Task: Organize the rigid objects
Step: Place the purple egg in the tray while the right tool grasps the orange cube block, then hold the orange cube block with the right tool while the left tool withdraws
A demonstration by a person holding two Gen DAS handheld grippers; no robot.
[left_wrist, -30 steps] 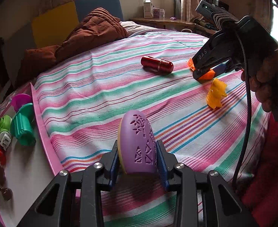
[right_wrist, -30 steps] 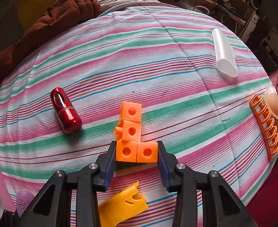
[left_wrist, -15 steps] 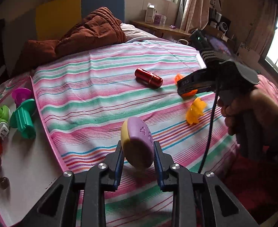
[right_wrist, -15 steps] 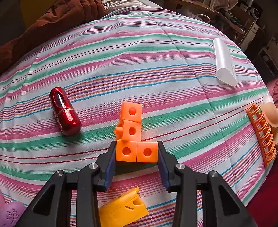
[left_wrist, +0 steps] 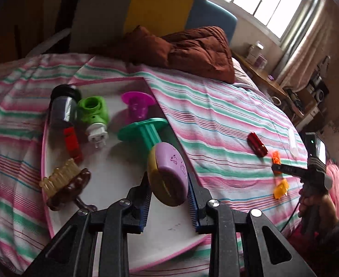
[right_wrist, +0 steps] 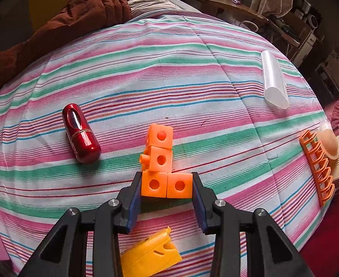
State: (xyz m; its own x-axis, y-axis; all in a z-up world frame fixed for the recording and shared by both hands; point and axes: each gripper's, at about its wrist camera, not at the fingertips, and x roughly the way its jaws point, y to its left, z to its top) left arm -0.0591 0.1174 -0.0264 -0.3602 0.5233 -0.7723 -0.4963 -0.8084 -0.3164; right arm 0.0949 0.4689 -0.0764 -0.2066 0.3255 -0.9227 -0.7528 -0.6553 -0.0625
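Observation:
My left gripper (left_wrist: 168, 180) is shut on a purple and yellow oval case (left_wrist: 168, 175) and holds it above the white pink-rimmed tray (left_wrist: 123, 184). The tray holds a teal spool (left_wrist: 144, 130), a magenta cup (left_wrist: 137, 102), a green plug piece (left_wrist: 93, 110), a dark jar (left_wrist: 63, 107), a red block (left_wrist: 72, 144) and a brown brush (left_wrist: 64, 188). My right gripper (right_wrist: 167, 184) is shut on the orange cube block piece (right_wrist: 161, 168) on the striped bed. A red capsule (right_wrist: 80, 132) lies to its left, a yellow piece (right_wrist: 149, 255) below the gripper.
A clear plastic tube (right_wrist: 274, 79) lies at the right of the bed. An orange rack (right_wrist: 317, 161) and a box with a round lid (right_wrist: 335, 154) sit at the right edge. A brown quilt (right_wrist: 77, 16) is bunched at the head.
My left gripper has swung left with the oval case, from over the striped sheet to above the tray. My right gripper stays on the orange cubes.

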